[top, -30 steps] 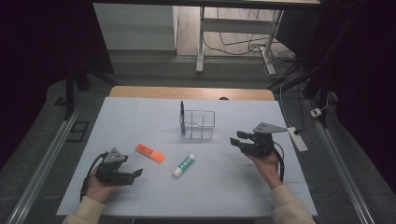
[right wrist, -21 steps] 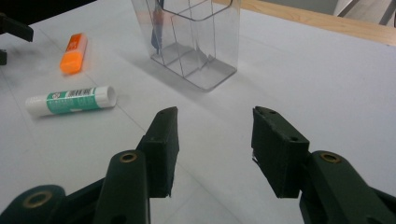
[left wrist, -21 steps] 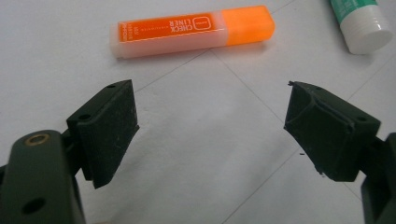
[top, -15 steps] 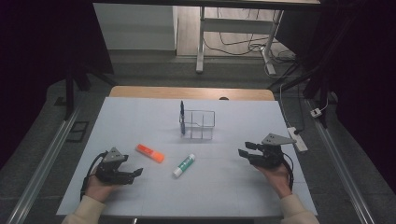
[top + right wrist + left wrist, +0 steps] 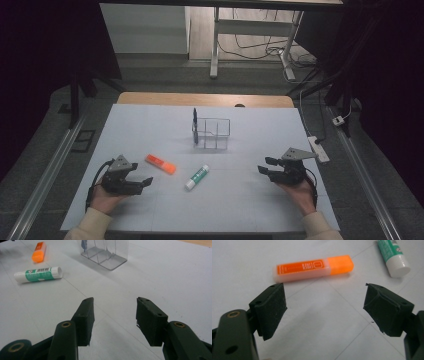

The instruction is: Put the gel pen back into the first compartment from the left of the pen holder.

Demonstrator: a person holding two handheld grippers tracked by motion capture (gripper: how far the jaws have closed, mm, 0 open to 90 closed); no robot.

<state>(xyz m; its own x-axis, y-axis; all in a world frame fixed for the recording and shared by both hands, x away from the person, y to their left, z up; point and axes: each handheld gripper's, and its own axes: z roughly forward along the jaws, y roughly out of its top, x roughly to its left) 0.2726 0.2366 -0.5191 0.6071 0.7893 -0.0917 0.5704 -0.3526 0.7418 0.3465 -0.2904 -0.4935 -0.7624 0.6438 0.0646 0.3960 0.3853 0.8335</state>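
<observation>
From above, the desk (image 5: 150,125) carries a pale sheet, and on it a clear organiser (image 5: 212,134) stands near the middle with a dark pen (image 5: 195,124) upright at its left corner. In front of it lie an orange highlighter (image 5: 160,164) and, just to its right, a glue stick (image 5: 197,177), both flat and apart from each other. The left gripper (image 5: 142,183) rests low at the near left, held in a hand, its jaws pointing right toward the highlighter and standing apart with nothing between them. The right gripper (image 5: 266,167) sits at the near right in the other hand, jaws pointing left, well away from the glue stick; they have just been opening and hold nothing. In the left gripper view, the left gripper (image 5: 325,302) has its jaws wide over bare sheet; the highlighter (image 5: 313,268) lies crosswise just beyond the tips, untouched, and the glue stick (image 5: 393,256) shows at the upper right, white cap toward the camera. In the right gripper view, the right gripper (image 5: 115,306) has its jaws fairly wide over bare sheet; the glue stick (image 5: 38,274) lies off to the upper left, the highlighter (image 5: 39,251) beyond it, and the organiser (image 5: 106,252) stands at the top centre.
</observation>
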